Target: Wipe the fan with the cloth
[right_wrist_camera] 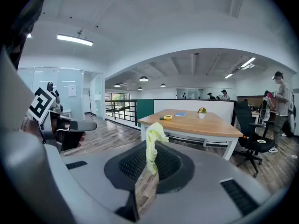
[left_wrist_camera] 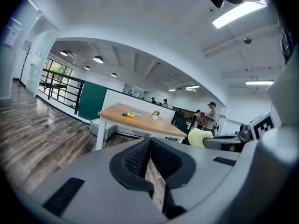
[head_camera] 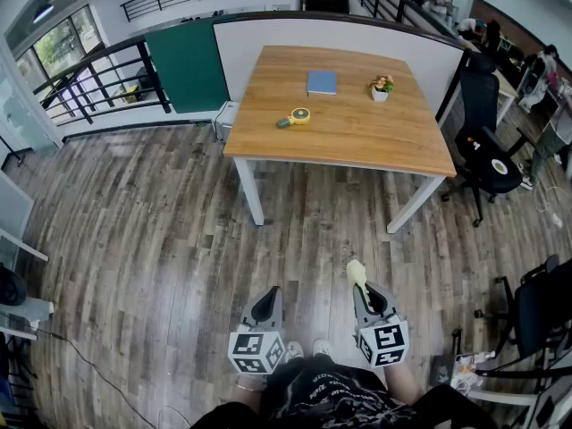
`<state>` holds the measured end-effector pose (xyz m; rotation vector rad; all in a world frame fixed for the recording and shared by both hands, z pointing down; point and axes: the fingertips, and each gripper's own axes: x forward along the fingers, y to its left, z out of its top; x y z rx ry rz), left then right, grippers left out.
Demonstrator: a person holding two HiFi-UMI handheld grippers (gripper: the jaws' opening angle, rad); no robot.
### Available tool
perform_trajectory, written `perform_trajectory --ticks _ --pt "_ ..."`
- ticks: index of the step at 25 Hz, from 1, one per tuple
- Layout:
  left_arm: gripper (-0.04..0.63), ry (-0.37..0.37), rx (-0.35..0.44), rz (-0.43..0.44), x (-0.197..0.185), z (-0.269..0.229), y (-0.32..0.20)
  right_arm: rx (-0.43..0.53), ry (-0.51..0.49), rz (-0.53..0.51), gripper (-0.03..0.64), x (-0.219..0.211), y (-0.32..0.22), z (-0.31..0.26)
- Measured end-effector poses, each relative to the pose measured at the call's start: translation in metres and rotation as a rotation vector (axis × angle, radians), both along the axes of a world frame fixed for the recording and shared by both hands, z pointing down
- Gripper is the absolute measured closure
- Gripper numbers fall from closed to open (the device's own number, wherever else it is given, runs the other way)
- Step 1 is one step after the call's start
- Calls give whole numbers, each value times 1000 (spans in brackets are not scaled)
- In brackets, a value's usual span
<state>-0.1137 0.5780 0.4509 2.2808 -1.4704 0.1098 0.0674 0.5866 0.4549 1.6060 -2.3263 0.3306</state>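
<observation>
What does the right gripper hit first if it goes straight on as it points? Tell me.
Probably the wooden floor short of the table; the way between looks free. Depth is unclear, so the table's near edge is possible.

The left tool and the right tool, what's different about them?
The right tool pinches a yellow cloth that sticks up past its tips; the left tool holds nothing. The left tool's jaws press on each other; the right tool's jaws press on the cloth. Both are shut, and both point toward the table with the fan, far from it.
</observation>
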Motion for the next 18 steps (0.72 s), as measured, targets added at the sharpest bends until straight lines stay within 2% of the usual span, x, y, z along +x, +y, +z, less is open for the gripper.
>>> perform_trajectory --ticks 10,15,18 --pt "574 -30 57 4 27 -16 15 27 -24 21 569 30 22 -7" --pt "568 -10 54 1 31 -15 22 42 -49 14 566 36 26 -9" --pt "504 6 58 27 36 -17 27 45 -59 13 566 38 29 -9"
